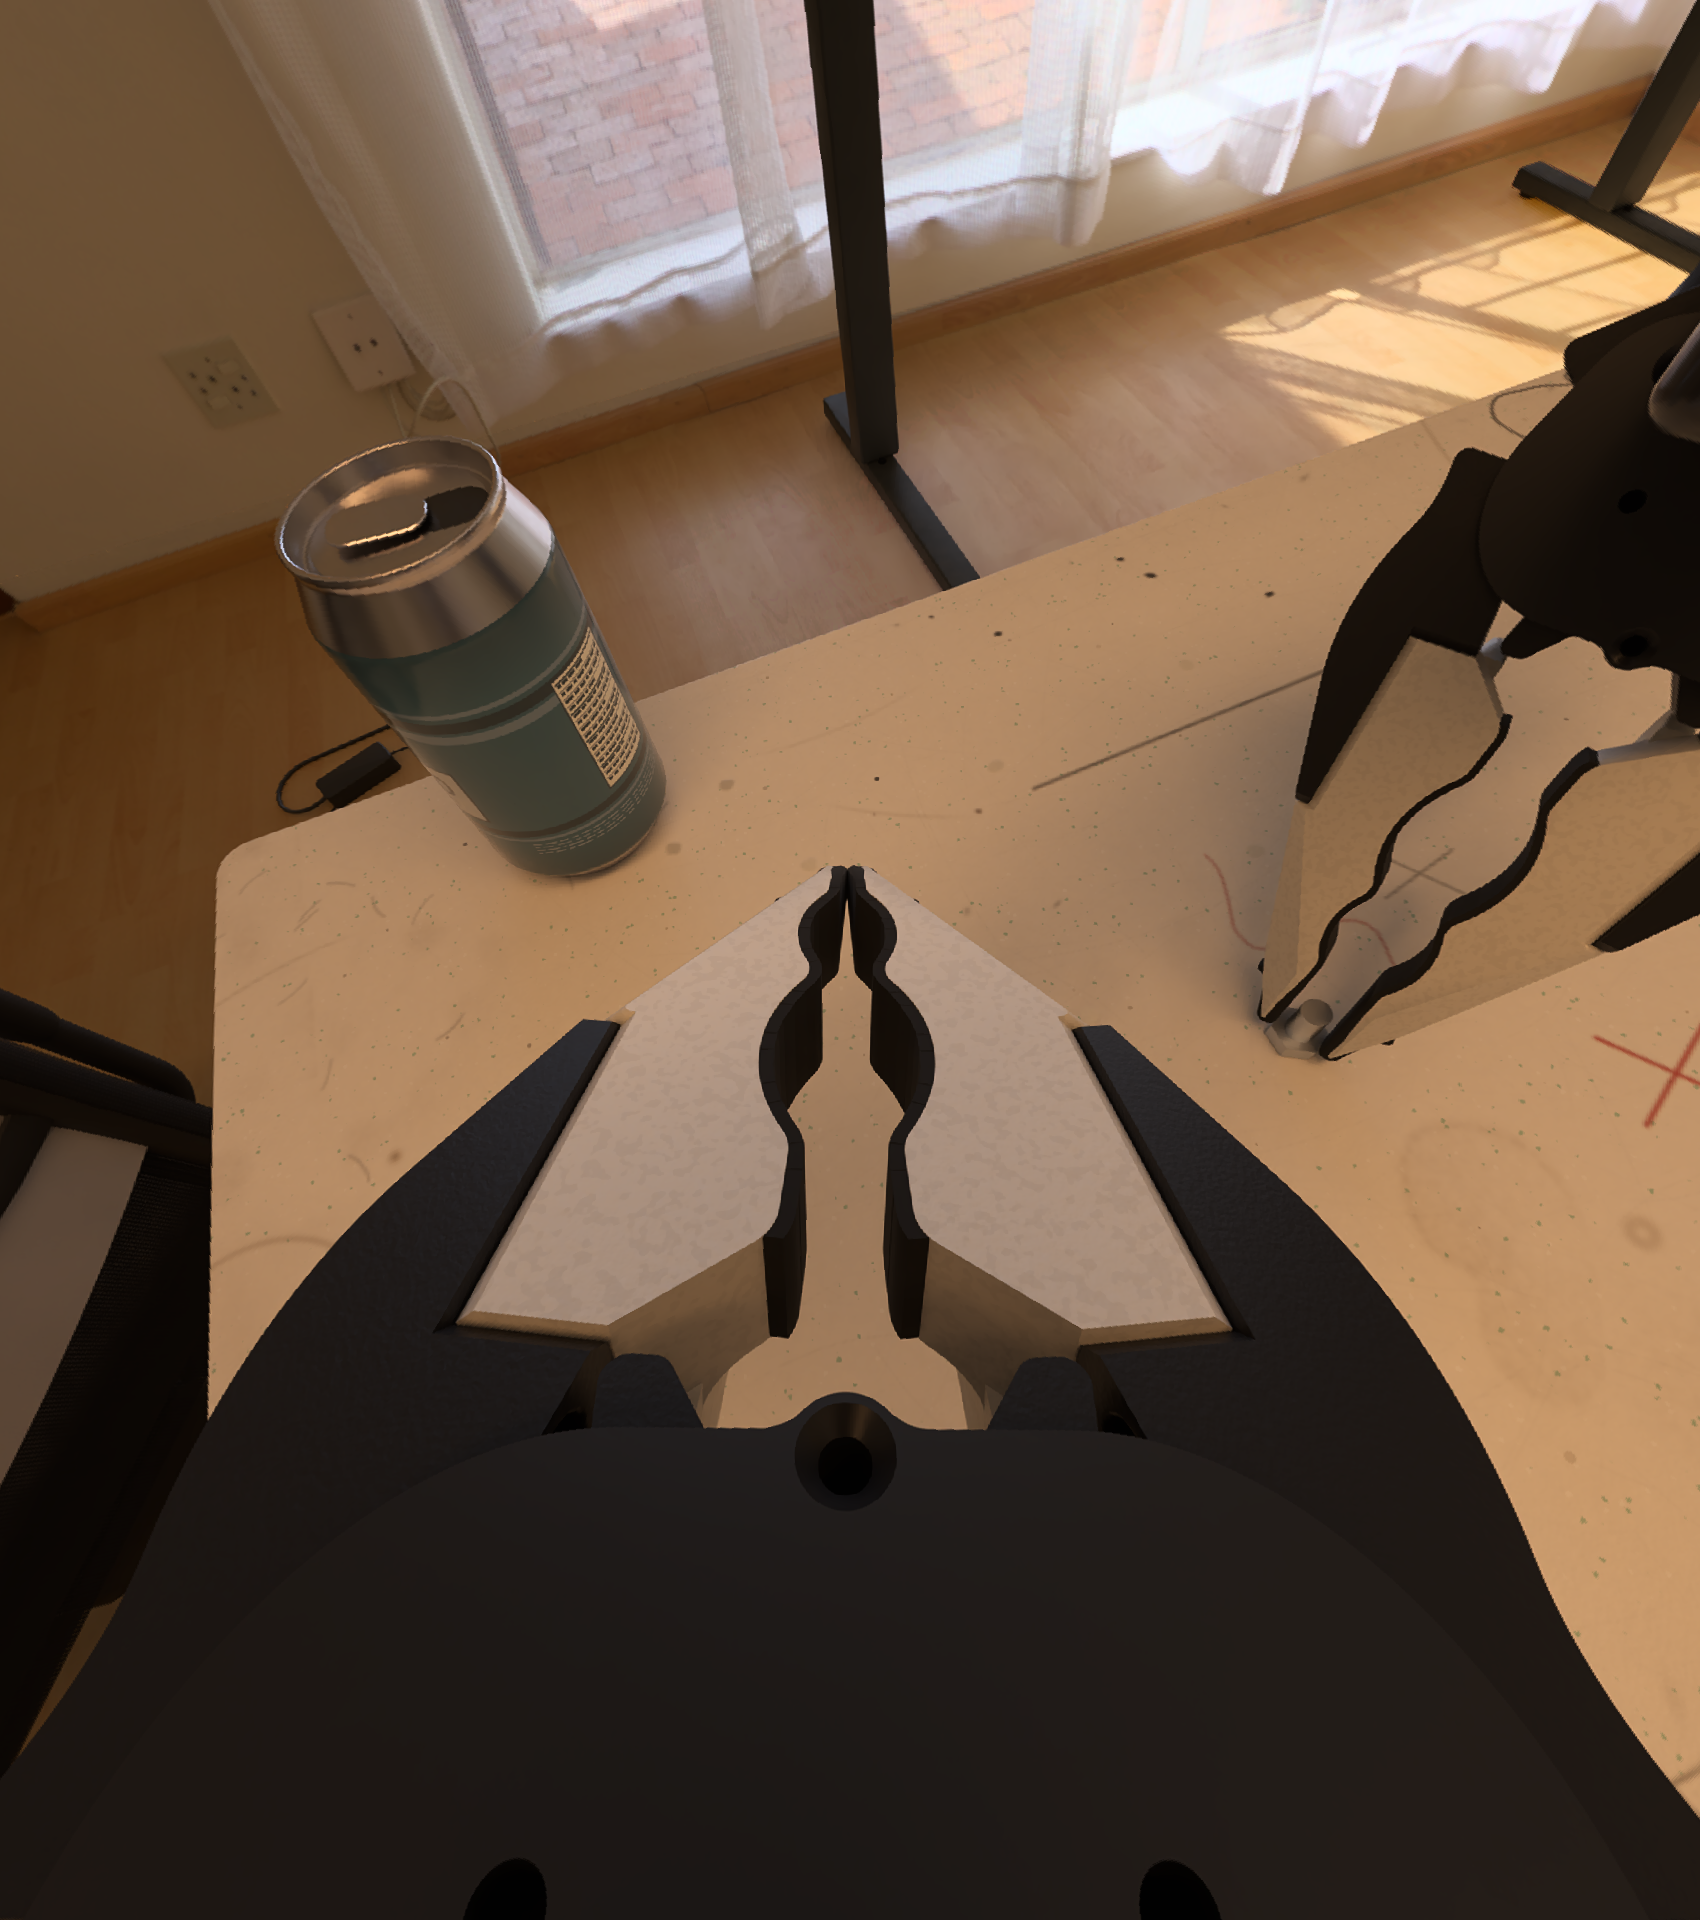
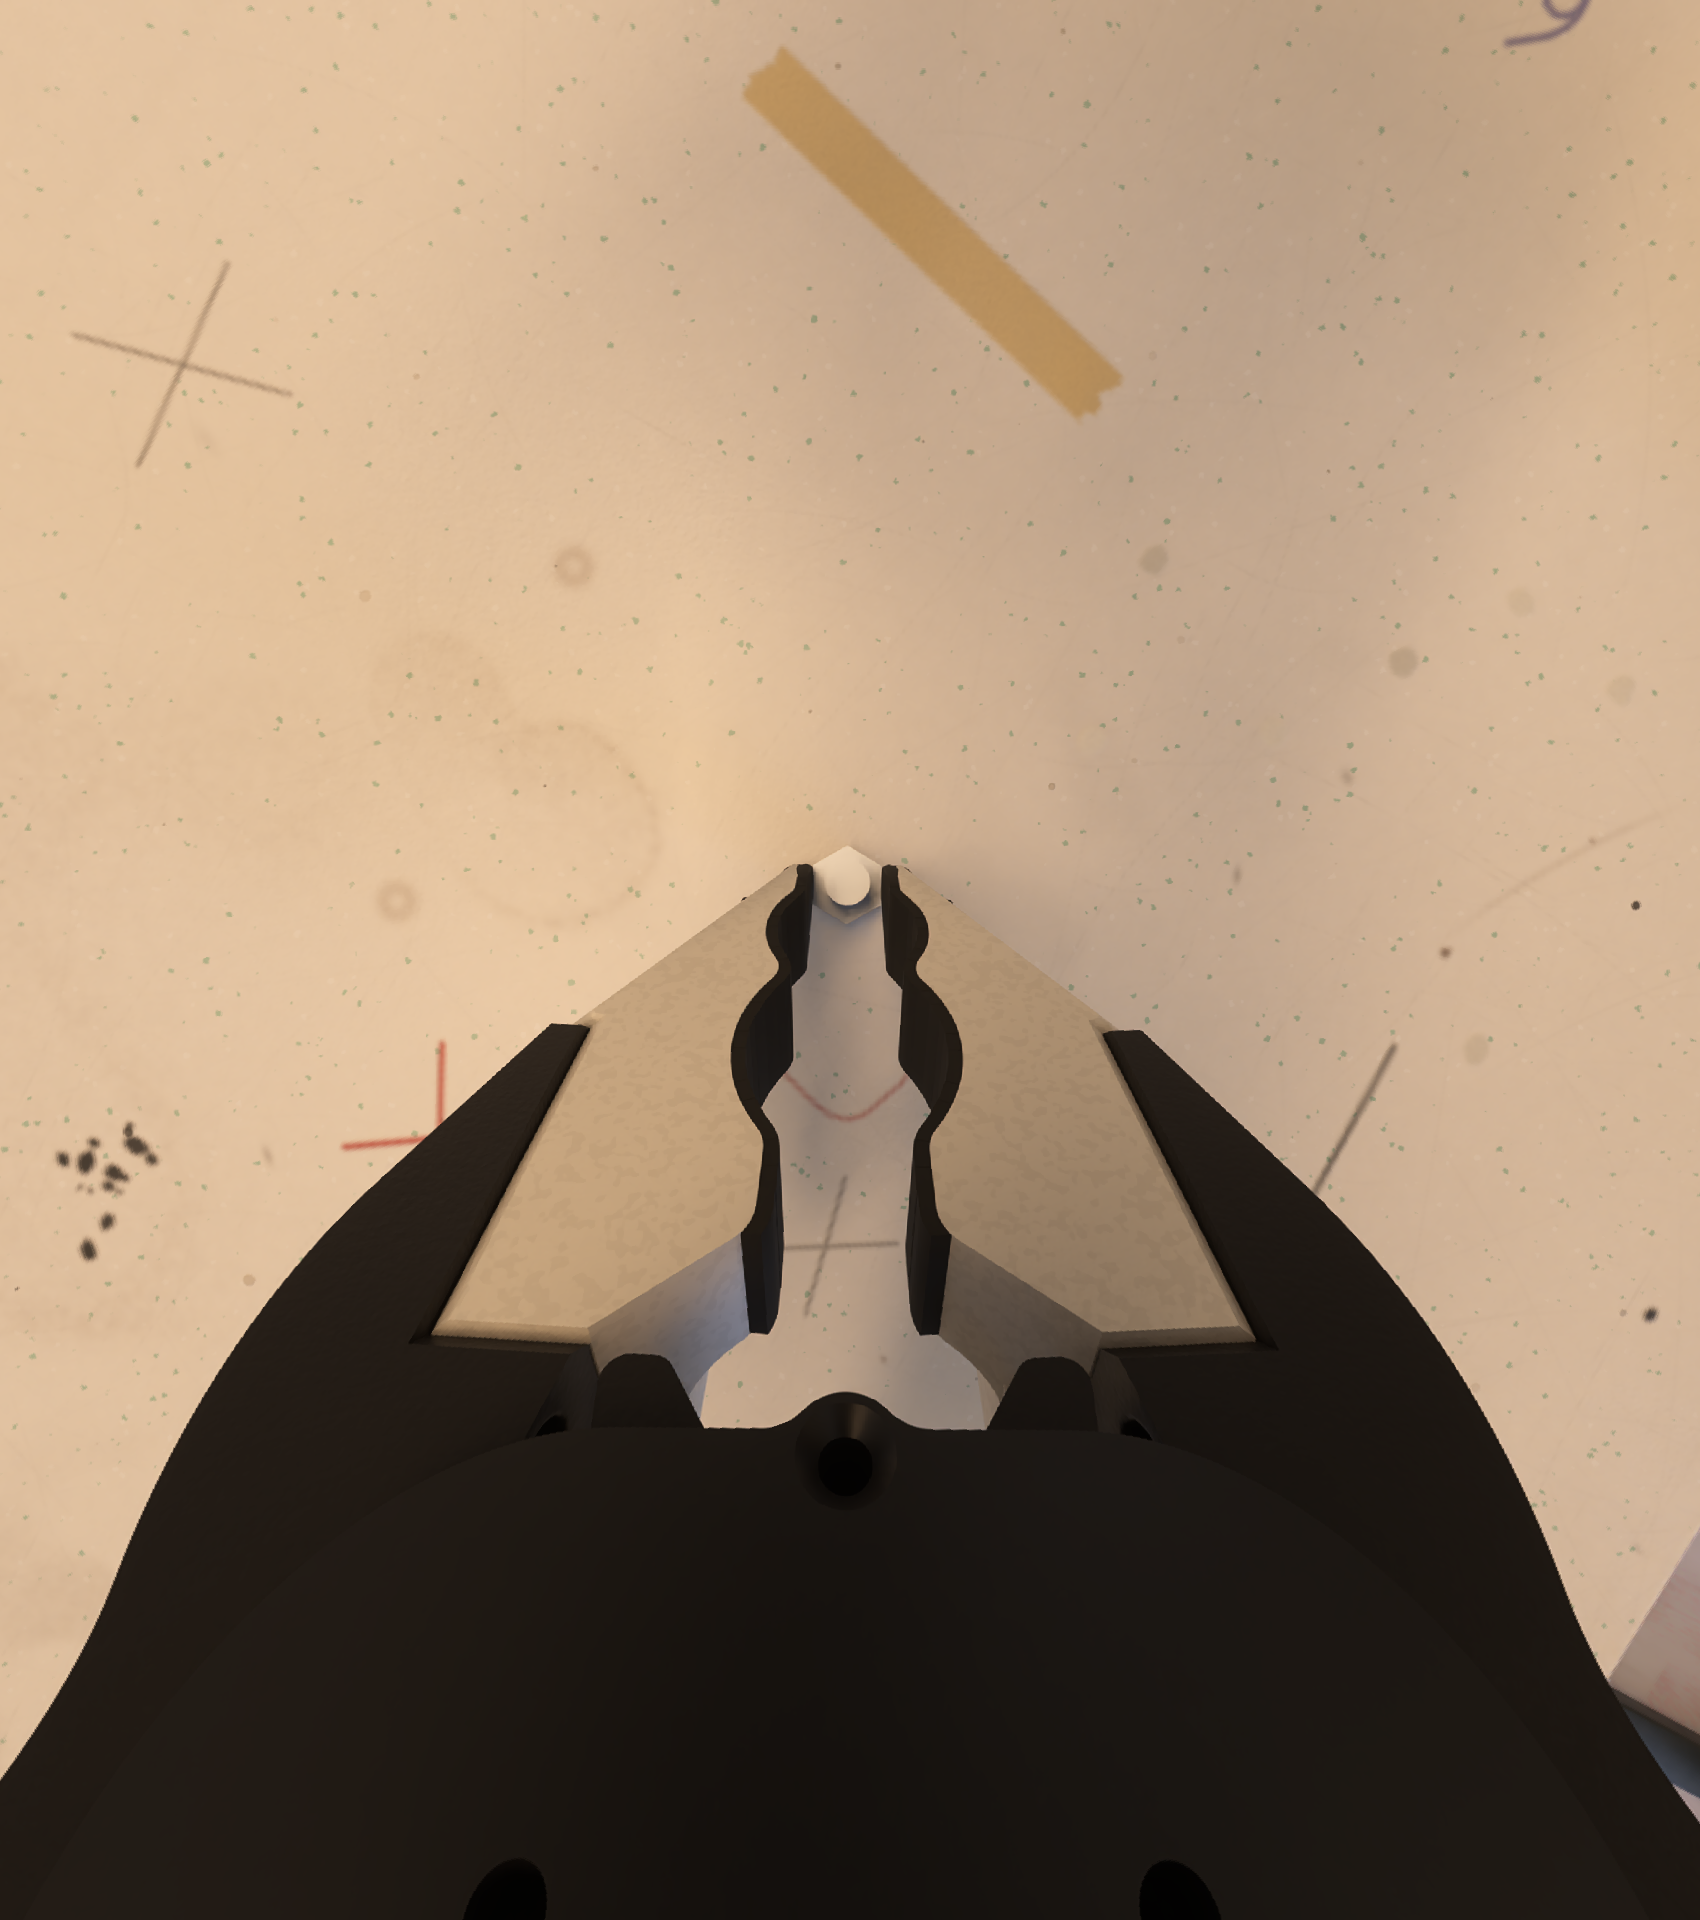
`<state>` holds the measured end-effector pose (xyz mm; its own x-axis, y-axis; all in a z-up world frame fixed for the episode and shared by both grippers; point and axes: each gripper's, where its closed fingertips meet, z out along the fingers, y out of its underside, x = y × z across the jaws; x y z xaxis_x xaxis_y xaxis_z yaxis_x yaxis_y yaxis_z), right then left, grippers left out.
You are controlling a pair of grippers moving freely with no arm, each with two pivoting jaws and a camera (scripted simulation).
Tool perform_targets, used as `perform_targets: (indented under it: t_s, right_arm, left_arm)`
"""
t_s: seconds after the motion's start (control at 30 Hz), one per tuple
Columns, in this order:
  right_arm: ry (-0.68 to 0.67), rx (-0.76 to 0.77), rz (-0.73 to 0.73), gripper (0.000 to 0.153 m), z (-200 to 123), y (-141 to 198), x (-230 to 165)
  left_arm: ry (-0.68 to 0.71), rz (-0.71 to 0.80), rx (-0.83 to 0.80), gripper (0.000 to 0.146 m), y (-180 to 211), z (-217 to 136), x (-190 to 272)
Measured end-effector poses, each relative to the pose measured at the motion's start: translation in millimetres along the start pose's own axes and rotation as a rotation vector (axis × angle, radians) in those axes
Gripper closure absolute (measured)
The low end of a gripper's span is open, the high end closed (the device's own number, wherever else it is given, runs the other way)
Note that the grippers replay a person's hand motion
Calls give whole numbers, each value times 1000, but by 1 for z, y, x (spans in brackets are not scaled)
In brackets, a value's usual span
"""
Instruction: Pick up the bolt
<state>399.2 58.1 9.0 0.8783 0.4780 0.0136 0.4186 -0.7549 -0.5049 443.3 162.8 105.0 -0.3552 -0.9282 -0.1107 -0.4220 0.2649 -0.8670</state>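
Observation:
The bolt is small and silver-white and stands on the beige table between the tips of my right gripper. The fingertips sit tight against both sides of it, at table level. In the left wrist view the right gripper points down at the right, with the bolt pinched at its tips on the table. My left gripper is shut and empty, hovering over the table's left part, apart from the bolt.
A teal and silver drink can stands near the table's far left corner. A strip of tan tape lies on the table beyond the right gripper. Black stand legs rise from the wooden floor beyond the table edge. Pen crosses mark the table.

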Motion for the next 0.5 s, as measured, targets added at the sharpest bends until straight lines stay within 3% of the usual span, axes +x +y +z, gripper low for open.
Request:
perform_targets:
  t_s: [0.5]
  right_arm:
    - [-63, 120, -44, 140, -16, -14, -12]
  left_arm:
    - [42, 0, -32, 146, 7, 3, 6]
